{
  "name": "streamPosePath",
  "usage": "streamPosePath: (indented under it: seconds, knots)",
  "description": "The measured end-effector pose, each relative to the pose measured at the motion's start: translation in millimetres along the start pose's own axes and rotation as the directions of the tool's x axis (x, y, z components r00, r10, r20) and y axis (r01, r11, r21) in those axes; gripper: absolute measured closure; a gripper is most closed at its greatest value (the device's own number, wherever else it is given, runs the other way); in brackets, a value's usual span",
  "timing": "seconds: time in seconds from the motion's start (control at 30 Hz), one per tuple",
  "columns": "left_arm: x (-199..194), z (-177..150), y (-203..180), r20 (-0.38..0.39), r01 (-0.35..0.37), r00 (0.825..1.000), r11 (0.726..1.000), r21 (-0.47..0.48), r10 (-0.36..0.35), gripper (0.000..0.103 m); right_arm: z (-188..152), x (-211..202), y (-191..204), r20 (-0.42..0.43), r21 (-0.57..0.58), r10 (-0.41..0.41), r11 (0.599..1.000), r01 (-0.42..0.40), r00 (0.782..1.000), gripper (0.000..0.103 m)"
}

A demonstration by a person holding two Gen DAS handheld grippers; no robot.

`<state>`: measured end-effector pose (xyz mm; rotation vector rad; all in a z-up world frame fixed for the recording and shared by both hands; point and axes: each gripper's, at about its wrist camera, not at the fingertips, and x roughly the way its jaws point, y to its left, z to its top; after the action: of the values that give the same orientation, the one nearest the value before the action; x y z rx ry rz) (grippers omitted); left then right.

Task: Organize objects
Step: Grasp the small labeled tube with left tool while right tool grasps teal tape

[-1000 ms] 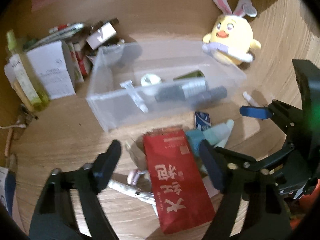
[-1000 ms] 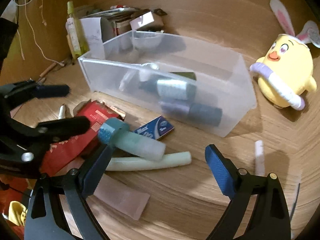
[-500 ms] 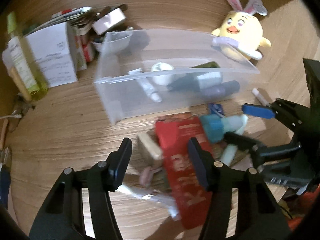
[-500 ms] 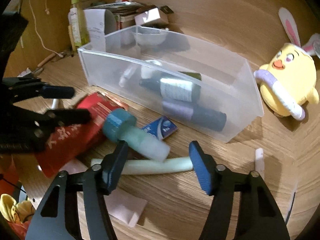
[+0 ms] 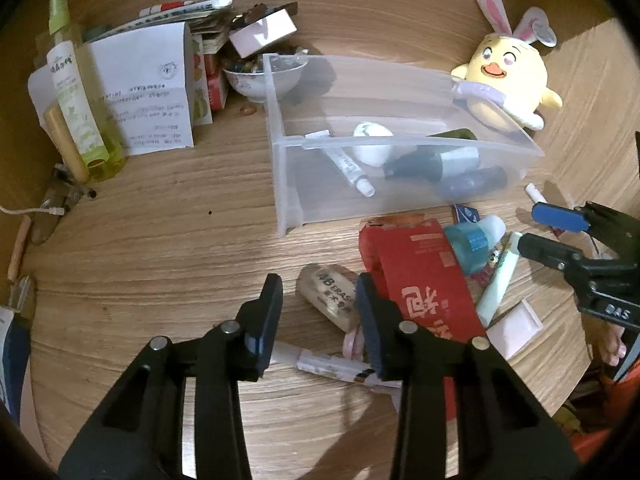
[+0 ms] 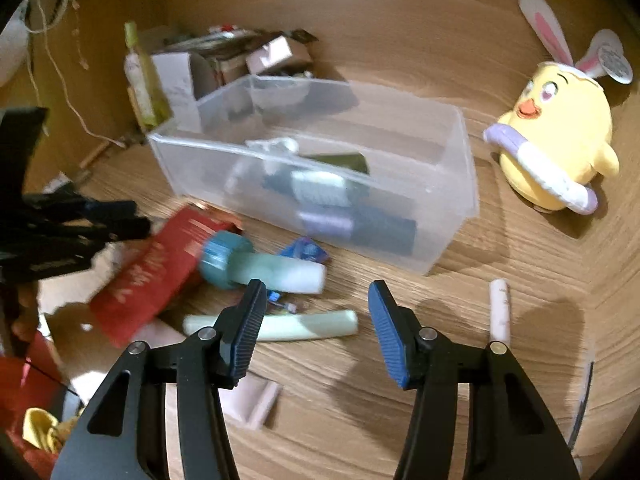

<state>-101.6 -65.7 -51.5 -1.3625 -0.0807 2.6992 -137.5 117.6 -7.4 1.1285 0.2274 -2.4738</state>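
Note:
In the left wrist view, my left gripper (image 5: 318, 312) hangs low over the wooden table with its jaws closing. A tan eraser (image 5: 326, 292) lies between them, and the left pad stands apart from it. A red packet (image 5: 424, 280) lies just right of it. My right gripper (image 6: 316, 316) is also closing, above a pale green tube (image 6: 296, 326) that lies across the gap, unpressed. A teal-capped tube (image 6: 272, 272) rests just beyond the left fingertip. Behind stands the clear bin (image 6: 460, 184), which holds bottles and a small tube.
A yellow plush chick (image 6: 560, 144) sits right of the bin. A green bottle (image 5: 76, 92), folded paper (image 5: 148, 88), a bowl (image 5: 260, 80) and boxes crowd the back left. A white stick (image 6: 499, 312), a small blue box (image 6: 306, 252) and a white pen (image 5: 320, 360) lie loose.
My left gripper has slid left off the red packet to the eraser and its jaws have narrowed. The right gripper's jaws have narrowed too, staying over the tubes.

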Motion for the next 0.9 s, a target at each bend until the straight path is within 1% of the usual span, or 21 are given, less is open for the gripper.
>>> streamPosePath:
  seconds: [0.07, 0.23, 0.33, 0.37, 0.4, 0.53, 0.57, 0.6, 0.63, 0.7, 0.77, 0.8, 0.9]
  knots:
    - [0.5, 0.1, 1.0, -0.004, 0.006, 1.0, 1.0, -0.004, -0.006, 0.065, 3.1, -0.1, 8.4, 0.007, -0.006, 0.02, 1.0, -0.02, 1.0, 0.053]
    - [1.5, -2.3, -4.4, -0.015, 0.002, 1.0, 1.0, 0.025, -0.002, 0.064, 11.0, 11.7, 31.7, 0.0, -0.028, 0.061, 0.998, -0.061, 0.998, 0.053]
    - [9.6, -5.1, -7.7, -0.054, 0.02, 0.998, 0.999, 0.038, -0.017, 0.061, 15.3, 20.4, 41.1, -0.012, -0.031, 0.075, 0.997, -0.075, 0.997, 0.053]
    - [10.0, -6.3, -8.5, -0.049, 0.021, 0.999, 0.999, 0.041, -0.019, 0.055, 16.1, 22.0, 42.9, -0.012, -0.031, 0.076, 0.997, -0.077, 0.997, 0.053]
    - [11.0, -6.9, -9.7, -0.049, 0.014, 0.999, 0.999, 0.048, -0.012, 0.052, 17.3, 24.2, 45.6, -0.014, -0.032, 0.076, 0.997, -0.077, 0.997, 0.053]
    - [12.9, -5.2, -8.8, -0.048, 0.025, 0.999, 0.999, 0.041, -0.024, 0.052, 19.8, 30.9, 51.0, -0.031, -0.031, 0.076, 0.997, -0.077, 0.997, 0.054]
    - [14.5, -5.0, -7.8, -0.05, 0.026, 0.998, 0.999, 0.036, -0.024, 0.054, 19.7, 31.9, 51.6, -0.032, -0.031, 0.073, 0.997, -0.074, 0.997, 0.057]
    - [15.7, -4.5, -7.0, -0.053, 0.027, 0.998, 0.999, 0.034, -0.025, 0.058, 19.8, 33.3, 51.8, -0.035, -0.034, 0.07, 0.997, -0.071, 0.997, 0.063]
    - [15.3, -3.9, -7.0, -0.047, 0.019, 0.999, 0.999, 0.035, -0.017, 0.061, 19.9, 33.4, 51.7, -0.035, -0.035, 0.072, 0.997, -0.074, 0.997, 0.065]
    - [15.1, -2.8, -6.5, -0.046, 0.025, 0.999, 0.999, 0.036, -0.023, 0.073, 20.5, 33.3, 51.1, -0.034, -0.032, 0.074, 0.997, -0.076, 0.997, 0.076]
    - [15.8, -2.0, -6.5, -0.046, 0.031, 0.998, 0.999, 0.036, -0.03, 0.077, 20.9, 33.1, 49.6, -0.035, -0.027, 0.082, 0.996, -0.083, 0.996, 0.081]
    - [15.6, -2.0, -7.1, -0.043, 0.026, 0.999, 0.999, 0.041, -0.024, 0.078, 21.2, 32.8, 49.0, -0.032, -0.023, 0.081, 0.996, -0.081, 0.996, 0.083]
    - [14.4, -2.9, -10.1, -0.026, -0.005, 1.0, 0.998, 0.063, 0.006, 0.079, 20.8, 31.5, 45.4, -0.028, -0.017, 0.08, 0.997, -0.08, 0.996, 0.086]
